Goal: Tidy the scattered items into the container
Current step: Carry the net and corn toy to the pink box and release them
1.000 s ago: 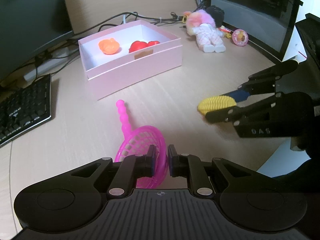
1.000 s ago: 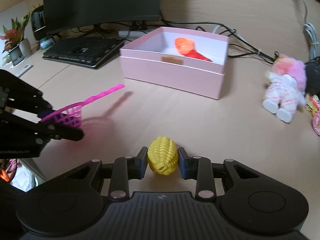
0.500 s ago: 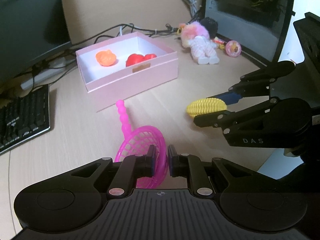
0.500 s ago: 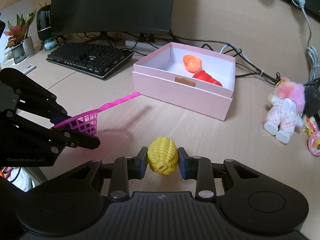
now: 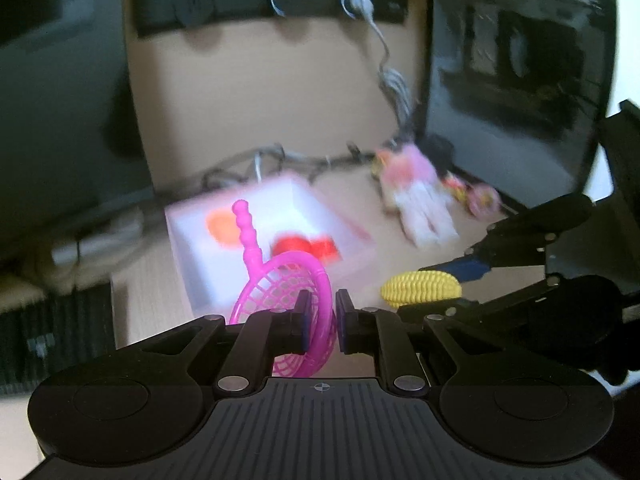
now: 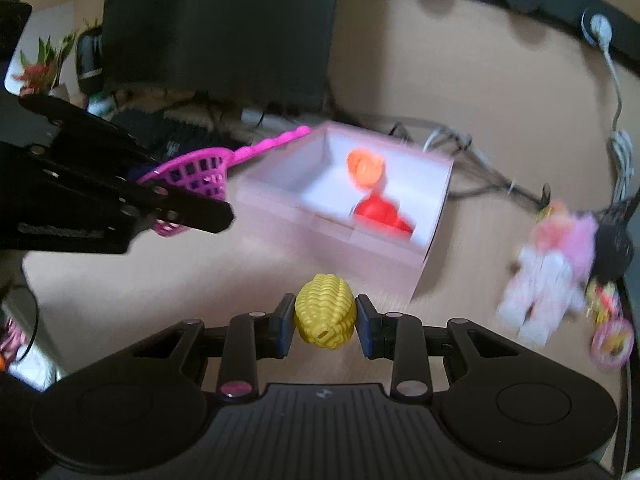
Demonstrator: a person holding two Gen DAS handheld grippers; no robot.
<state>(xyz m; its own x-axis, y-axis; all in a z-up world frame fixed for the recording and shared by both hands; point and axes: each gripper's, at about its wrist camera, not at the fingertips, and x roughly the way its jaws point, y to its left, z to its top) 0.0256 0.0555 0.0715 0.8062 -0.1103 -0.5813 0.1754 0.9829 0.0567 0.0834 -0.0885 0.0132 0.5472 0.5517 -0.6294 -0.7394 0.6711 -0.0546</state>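
My left gripper [image 5: 321, 318] is shut on the rim of a pink toy net [image 5: 280, 288] and holds it in the air, its handle pointing toward the pink box [image 5: 180, 232]. It also shows in the right wrist view [image 6: 192, 168]. My right gripper [image 6: 323, 322] is shut on a yellow toy corn [image 6: 325, 312], lifted above the desk in front of the box [image 6: 320, 236]. The corn shows in the left wrist view [image 5: 420, 289]. An orange toy [image 6: 366, 168] and a red toy [image 6: 380, 214] lie in the box.
A pink plush doll [image 6: 556, 256] and small pink trinkets [image 6: 612, 340] lie at the right. A keyboard [image 5: 52, 340] lies at the left, below a monitor [image 6: 216, 28]. Cables [image 6: 460, 140] run behind the box. A dark PC case [image 5: 512, 80] stands at the right.
Both grippers have risen and moved toward the box with their toys. The views have tilted up and are blurred by motion.
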